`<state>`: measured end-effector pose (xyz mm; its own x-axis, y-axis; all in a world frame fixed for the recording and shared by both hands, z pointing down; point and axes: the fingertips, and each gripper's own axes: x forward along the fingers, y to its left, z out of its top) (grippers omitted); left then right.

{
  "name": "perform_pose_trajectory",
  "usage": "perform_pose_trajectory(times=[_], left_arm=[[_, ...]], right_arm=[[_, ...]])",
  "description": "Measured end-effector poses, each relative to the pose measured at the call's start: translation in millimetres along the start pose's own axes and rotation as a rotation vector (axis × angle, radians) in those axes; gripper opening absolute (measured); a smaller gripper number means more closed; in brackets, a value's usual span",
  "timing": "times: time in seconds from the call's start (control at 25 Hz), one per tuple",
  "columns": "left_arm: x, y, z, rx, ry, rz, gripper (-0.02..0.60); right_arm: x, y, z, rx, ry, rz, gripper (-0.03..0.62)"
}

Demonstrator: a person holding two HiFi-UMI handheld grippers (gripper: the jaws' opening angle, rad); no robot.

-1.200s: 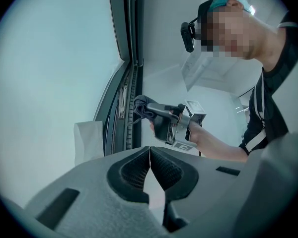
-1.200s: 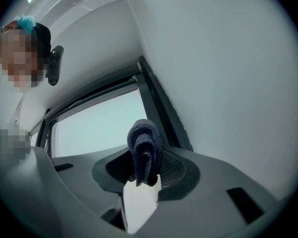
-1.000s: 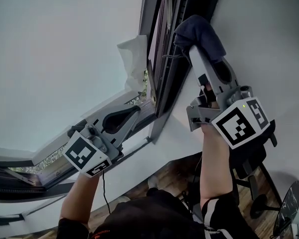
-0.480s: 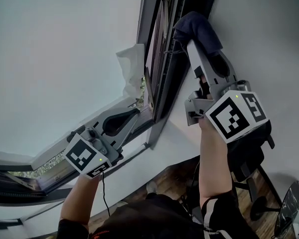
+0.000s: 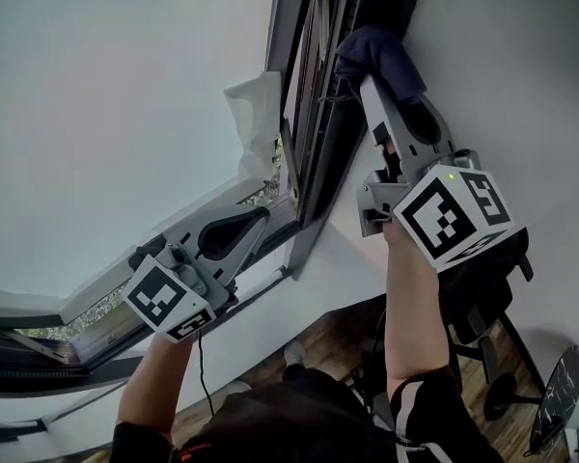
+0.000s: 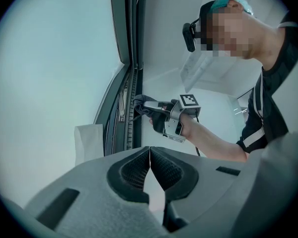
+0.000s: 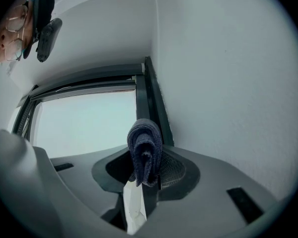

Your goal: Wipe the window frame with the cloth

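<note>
Dark blue folded cloth (image 7: 145, 148), clamped in the right gripper's (image 7: 148, 178) jaws, meets the dark window frame (image 7: 153, 100) running straight ahead; left gripper's (image 6: 150, 157) jaws together, empty.

right tongs (image 7: 145, 176) clamped on rolled dark cloth (image 7: 145, 148) | window frame (image 7: 152, 100) just behind

White wall (image 5: 521, 75) at right; pale bright window glass (image 5: 106, 95) left; wooden floor (image 5: 333, 340) below; dark wheeled chair (image 5: 482, 297) near wall.
</note>
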<state>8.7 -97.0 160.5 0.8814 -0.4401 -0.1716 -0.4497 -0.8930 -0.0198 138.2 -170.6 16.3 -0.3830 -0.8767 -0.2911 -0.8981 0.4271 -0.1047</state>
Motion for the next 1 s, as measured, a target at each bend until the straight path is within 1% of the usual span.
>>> perform_pose_trajectory(times=[0.24,1.0], left_arm=[[-1.0,-2.2,-7.8,-0.014,0.009,-0.001,0.021],[-17.1,-12.2,-39.4,-0.075,0.065,0.009,0.021]], right_arm=[[-3.9,-2.6,-13.5,0.012,0.018,-0.004,0.118],[-20.2,-9.4,-77.4,0.074,0.109,-0.035,0.118]])
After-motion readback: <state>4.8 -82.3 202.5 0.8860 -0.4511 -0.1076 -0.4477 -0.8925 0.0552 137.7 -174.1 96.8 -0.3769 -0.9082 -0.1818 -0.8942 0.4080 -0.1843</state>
